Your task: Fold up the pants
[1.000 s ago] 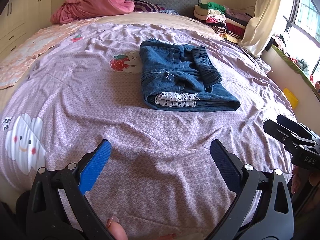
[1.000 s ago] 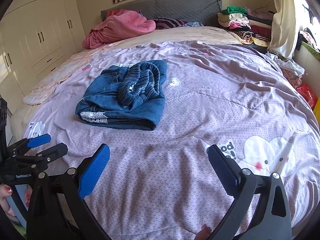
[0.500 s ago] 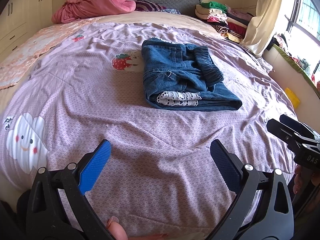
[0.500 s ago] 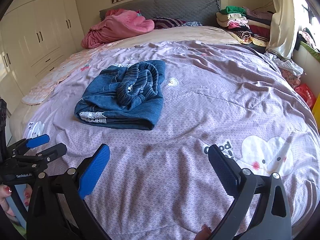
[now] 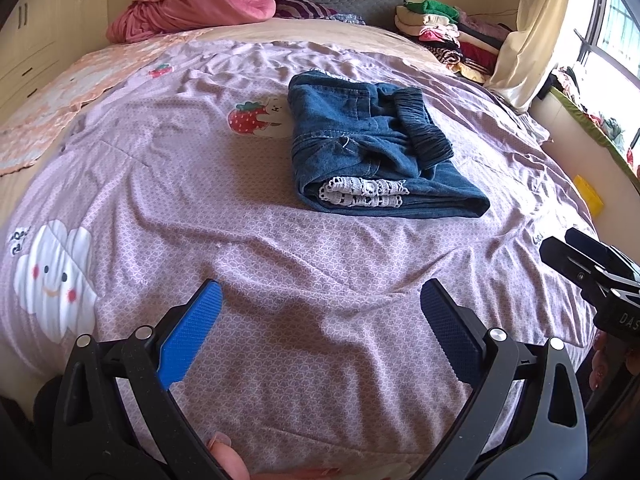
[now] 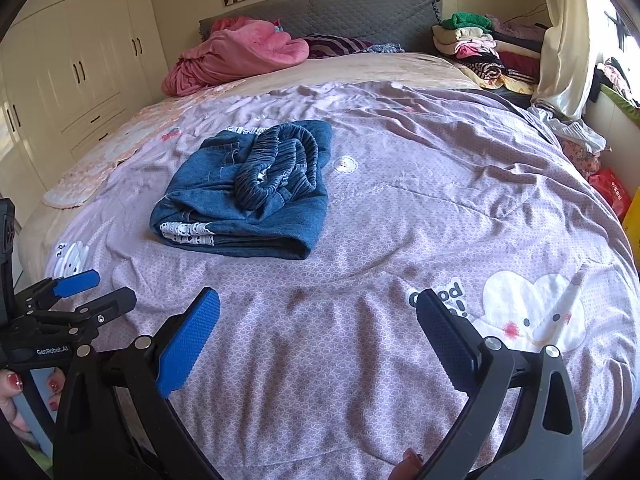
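The blue denim pants lie folded into a compact bundle in the middle of the bed, with a white lace hem at the near fold and the dark elastic waistband on top. In the right wrist view the pants sit left of centre. My left gripper is open over the sheet near the foot of the bed, well short of the pants, holding nothing. Over the sheet to the right of it, my right gripper is open too and empty. Each gripper shows at the edge of the other's view: right gripper, left gripper.
A lilac cartoon-print sheet covers the bed. A pink blanket lies by the grey headboard. Stacked folded clothes stand at the far right, cream wardrobes on the left. A hand with painted nails holds the left gripper.
Both grippers have drawn slightly back and shifted, so the pants sit a little farther away. The jaws stayed open and the pants have not moved.
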Demonstrator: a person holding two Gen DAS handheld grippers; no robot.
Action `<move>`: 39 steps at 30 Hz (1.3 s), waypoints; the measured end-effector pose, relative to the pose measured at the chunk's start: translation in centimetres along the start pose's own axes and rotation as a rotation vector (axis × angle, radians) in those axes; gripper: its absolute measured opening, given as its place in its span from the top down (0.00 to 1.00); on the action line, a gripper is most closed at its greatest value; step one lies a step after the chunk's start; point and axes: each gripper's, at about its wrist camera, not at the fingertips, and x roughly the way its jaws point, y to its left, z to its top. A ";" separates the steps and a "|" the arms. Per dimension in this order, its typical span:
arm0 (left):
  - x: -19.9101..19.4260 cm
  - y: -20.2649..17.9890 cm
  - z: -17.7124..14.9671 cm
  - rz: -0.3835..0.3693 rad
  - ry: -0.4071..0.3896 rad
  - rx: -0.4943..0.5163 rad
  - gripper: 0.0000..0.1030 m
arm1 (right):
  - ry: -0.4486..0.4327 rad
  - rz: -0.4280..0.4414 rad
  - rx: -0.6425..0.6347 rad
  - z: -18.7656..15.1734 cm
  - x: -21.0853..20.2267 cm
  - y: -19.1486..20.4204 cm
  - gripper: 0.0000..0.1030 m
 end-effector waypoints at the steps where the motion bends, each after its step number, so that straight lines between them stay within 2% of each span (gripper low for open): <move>1: 0.0 0.0 0.0 0.001 0.000 -0.002 0.09 | 0.001 -0.001 -0.001 0.0 0.0 0.1 0.05; 21: -0.1 0.5 -0.1 0.012 0.003 -0.004 0.09 | 0.003 -0.009 -0.005 0.0 -0.2 0.2 0.05; 29: -0.2 0.7 -0.4 -0.008 0.028 0.002 0.09 | 0.005 -0.006 0.003 -0.1 -0.2 0.0 0.05; 39: 0.5 2.8 0.1 0.050 0.053 -0.042 0.09 | 0.017 -0.024 0.043 -0.4 0.6 -2.7 0.05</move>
